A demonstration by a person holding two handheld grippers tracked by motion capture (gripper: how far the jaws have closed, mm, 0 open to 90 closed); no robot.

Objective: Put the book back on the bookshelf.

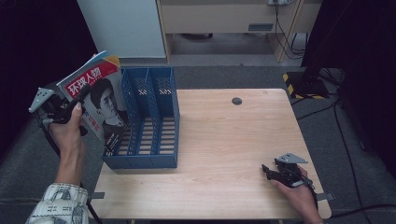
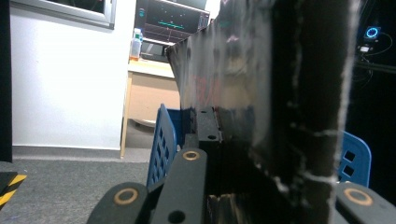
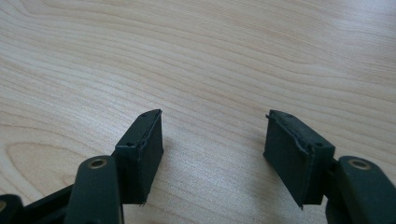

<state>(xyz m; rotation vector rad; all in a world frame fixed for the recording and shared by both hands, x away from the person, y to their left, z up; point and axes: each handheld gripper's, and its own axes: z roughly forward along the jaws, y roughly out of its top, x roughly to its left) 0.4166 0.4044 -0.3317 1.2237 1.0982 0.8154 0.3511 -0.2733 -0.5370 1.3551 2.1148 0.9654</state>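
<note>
A magazine with a red title band and a portrait on its cover is held tilted at the table's left edge, its lower corner down in the blue file rack. My left gripper is shut on the magazine's left edge; in the left gripper view the magazine rises as a dark blurred slab between the jaws, with the rack's blue wall behind. My right gripper rests low on the wooden table at the front right, open, with bare wood between its fingers.
The blue rack has several slots and stands on the table's left part. A small dark round grommet sits near the far edge. Cables and a yellow-black striped base lie on the floor beyond the right corner.
</note>
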